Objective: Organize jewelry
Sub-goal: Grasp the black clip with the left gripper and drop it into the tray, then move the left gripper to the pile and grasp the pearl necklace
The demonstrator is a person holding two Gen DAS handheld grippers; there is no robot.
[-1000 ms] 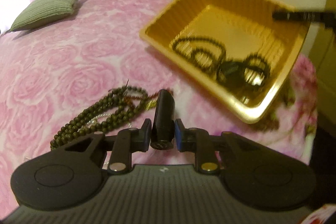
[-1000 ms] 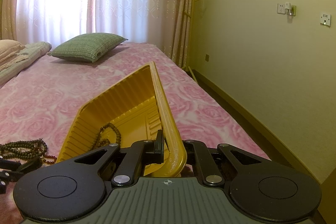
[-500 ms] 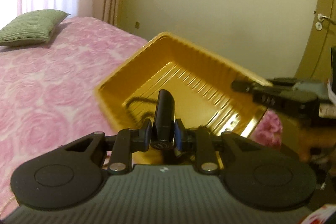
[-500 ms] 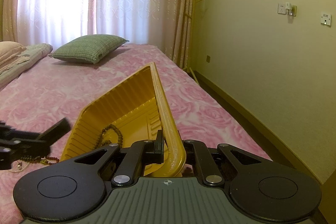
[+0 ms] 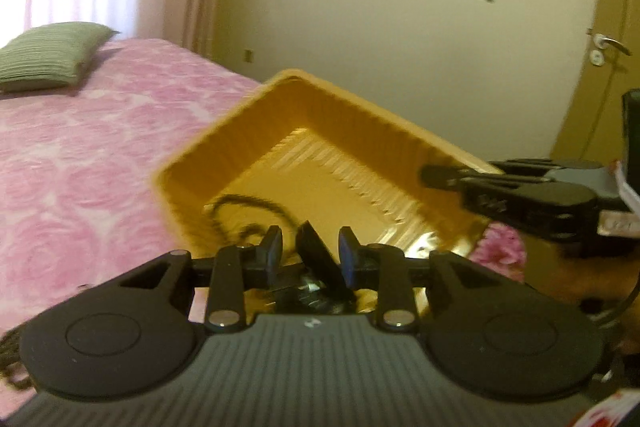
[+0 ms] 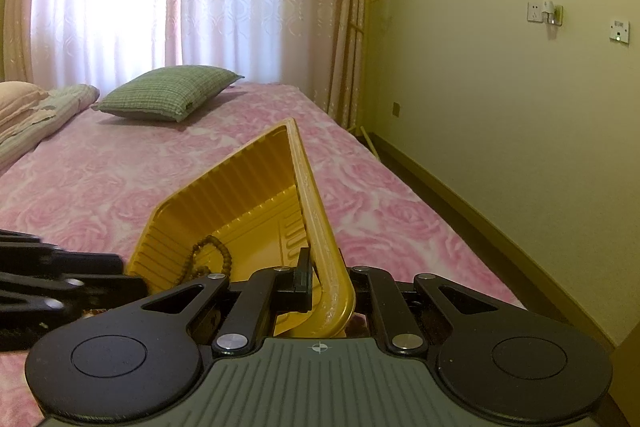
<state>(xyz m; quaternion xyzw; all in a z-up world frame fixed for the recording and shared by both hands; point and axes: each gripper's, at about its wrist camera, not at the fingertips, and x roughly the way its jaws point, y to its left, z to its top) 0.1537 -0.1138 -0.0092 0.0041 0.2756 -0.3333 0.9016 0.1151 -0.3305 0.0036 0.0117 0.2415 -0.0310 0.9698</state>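
Observation:
A yellow ribbed tray [image 5: 280, 131] is held tilted above the pink bed. My right gripper [image 6: 324, 283] is shut on the tray's near rim [image 6: 316, 227]; it shows in the left wrist view [image 5: 460, 179] at the tray's right edge. My left gripper [image 5: 310, 247] is open over the tray's near corner. A black oblong piece [image 5: 320, 263] tips loose between its fingers, falling toward other dark jewelry below. A dark bead strand [image 5: 248, 203] lies on the tray floor and shows in the right wrist view [image 6: 212, 259].
The bed has a pink rose cover [image 6: 100, 187] with a green pillow [image 6: 168, 97] at its head. A yellow wall [image 6: 500, 107] and floor strip run along the right. A door [image 5: 600, 67] stands beyond the tray.
My left gripper carried the black piece from the bead pile on the bed to over the tray, then opened and let it go. The right gripper kept holding the tray.

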